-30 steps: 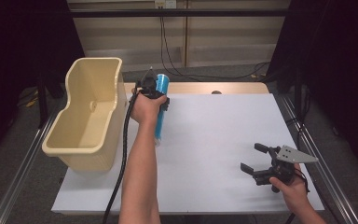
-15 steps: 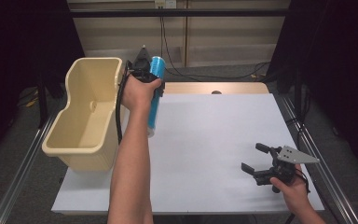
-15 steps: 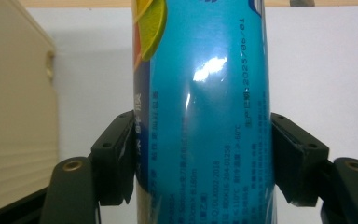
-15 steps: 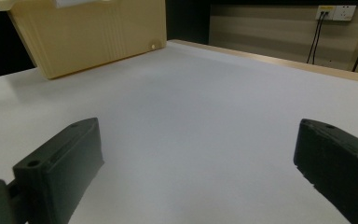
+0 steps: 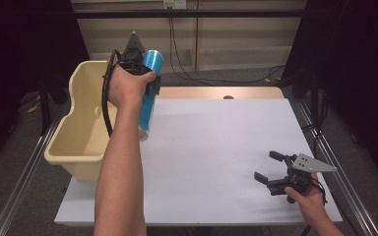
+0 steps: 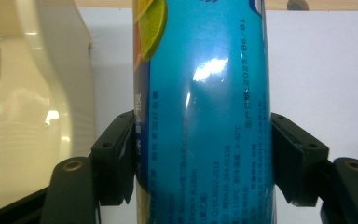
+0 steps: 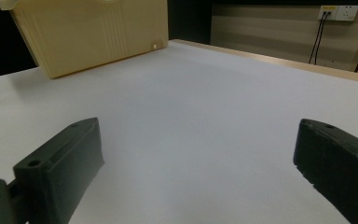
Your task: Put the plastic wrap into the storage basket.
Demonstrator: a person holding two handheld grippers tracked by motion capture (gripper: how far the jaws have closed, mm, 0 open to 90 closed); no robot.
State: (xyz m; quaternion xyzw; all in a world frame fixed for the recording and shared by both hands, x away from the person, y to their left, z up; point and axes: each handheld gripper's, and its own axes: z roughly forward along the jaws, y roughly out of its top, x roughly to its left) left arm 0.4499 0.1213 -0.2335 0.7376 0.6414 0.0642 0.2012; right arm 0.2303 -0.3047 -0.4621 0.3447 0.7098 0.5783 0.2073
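Note:
A tall blue can (image 5: 149,93) hangs in the air above the table's left side, beside the right rim of the cream bin (image 5: 81,142). My left gripper (image 5: 145,78) is shut on the can, and in the left gripper view both jaws press its printed sides (image 6: 205,121). The cream bin (image 6: 32,93) lies just left of the can there. Near the table's front right corner my right gripper (image 5: 271,169) stands open, low over the white surface. In the right gripper view nothing lies between its jaws (image 7: 196,172), and the bin (image 7: 88,32) stands far off.
The white table top (image 5: 226,147) has a wooden strip along its far edge. Metal rails run along both sides of the table. Cables and a wall socket (image 5: 173,4) are behind it. Dark curtains flank the scene.
My left gripper has lifted the blue can higher and carried it left, closer to the bin's rim. The right gripper has stayed where it was, open.

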